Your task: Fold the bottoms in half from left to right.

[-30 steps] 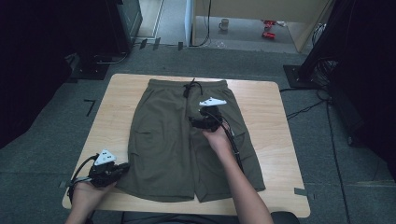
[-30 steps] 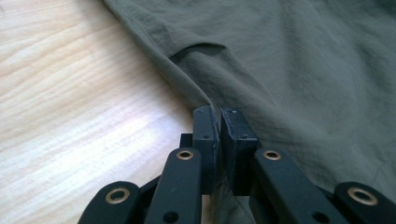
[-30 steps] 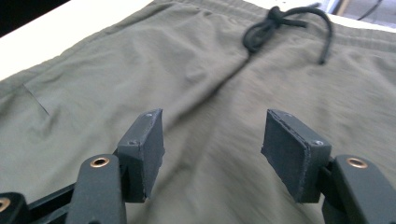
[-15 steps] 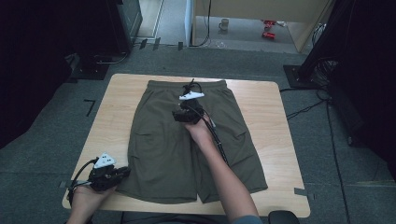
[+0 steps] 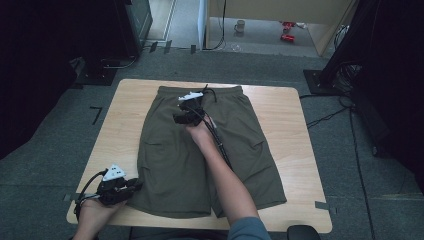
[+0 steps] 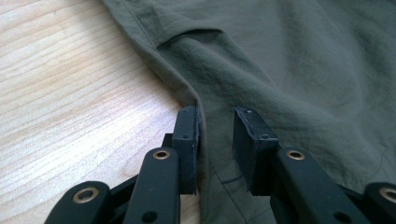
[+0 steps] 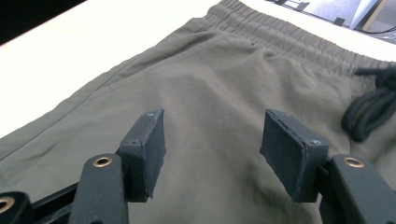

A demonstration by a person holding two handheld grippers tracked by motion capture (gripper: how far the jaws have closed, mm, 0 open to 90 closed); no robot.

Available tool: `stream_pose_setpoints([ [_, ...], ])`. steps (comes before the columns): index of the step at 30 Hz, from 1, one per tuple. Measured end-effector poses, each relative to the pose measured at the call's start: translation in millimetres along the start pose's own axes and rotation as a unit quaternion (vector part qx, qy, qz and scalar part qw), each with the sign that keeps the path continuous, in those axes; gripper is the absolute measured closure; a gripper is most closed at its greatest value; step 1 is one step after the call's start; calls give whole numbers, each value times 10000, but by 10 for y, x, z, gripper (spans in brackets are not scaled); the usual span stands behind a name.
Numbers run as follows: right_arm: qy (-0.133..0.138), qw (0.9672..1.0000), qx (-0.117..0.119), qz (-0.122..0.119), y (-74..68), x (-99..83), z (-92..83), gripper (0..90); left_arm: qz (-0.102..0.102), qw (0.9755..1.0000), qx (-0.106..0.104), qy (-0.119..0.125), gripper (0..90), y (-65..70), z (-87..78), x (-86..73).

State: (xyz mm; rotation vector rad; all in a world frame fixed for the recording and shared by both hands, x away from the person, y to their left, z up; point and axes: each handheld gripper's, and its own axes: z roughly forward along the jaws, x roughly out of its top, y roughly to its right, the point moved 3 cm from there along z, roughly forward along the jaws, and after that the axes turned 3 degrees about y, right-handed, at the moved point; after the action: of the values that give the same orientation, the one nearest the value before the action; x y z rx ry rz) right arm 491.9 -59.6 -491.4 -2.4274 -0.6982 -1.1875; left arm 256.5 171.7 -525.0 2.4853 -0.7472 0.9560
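Olive green shorts (image 5: pixel 165 160) lie flat on the wooden table (image 5: pixel 120 125), waistband at the far side. My left gripper (image 5: pixel 136 186) sits at the near left hem. Its jaws have just been opening. In the left gripper view a raised fold of the side seam (image 6: pixel 187 79) runs between the pads (image 6: pixel 186 135), which stand apart from it, so my left gripper (image 6: pixel 217 135) is open. My right gripper (image 5: pixel 183 111) hovers over the upper left part of the shorts (image 7: pixel 210 84). It (image 7: pixel 212 149) is open with nothing between its pads, just short of the waistband (image 7: pixel 280 32).
A black drawstring (image 5: pixel 210 92) lies coiled at the middle of the waistband, to the right of my right gripper. Bare wood (image 6: pixel 70 84) borders the shorts on the left. Cables and dark stands ring the table on the grey floor.
My right gripper has slid left and farther away across the shorts, toward the waistband's left part. The left hand has stayed at the near left hem.
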Motion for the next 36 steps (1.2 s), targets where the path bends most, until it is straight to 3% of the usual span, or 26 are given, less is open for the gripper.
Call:
stream_pose_setpoints([
  [4, -44, 10000, -9, -69, -30, 67, 134, 397, -2, 10000, 15, 5, 720, 1, 4, 1],
  [9, -25, 9999, 45, 123, -69, 117, 310, 398, -34, 10000, 38, -41, 761, -1, -4, 0],
  [16, -99, 9999, 26, -18, -143, 160, 530, 382, -4, 9999, 62, -83, 803, 6, -1, 7],
  [27, -216, 9998, -5, -38, -264, 260, 780, 337, 26, 9999, -31, -123, 828, 17, 16, 22],
  [36, -345, 9994, 1, -74, -448, 330, 997, 289, 51, 9999, -63, -152, 829, 29, 29, 36],
])
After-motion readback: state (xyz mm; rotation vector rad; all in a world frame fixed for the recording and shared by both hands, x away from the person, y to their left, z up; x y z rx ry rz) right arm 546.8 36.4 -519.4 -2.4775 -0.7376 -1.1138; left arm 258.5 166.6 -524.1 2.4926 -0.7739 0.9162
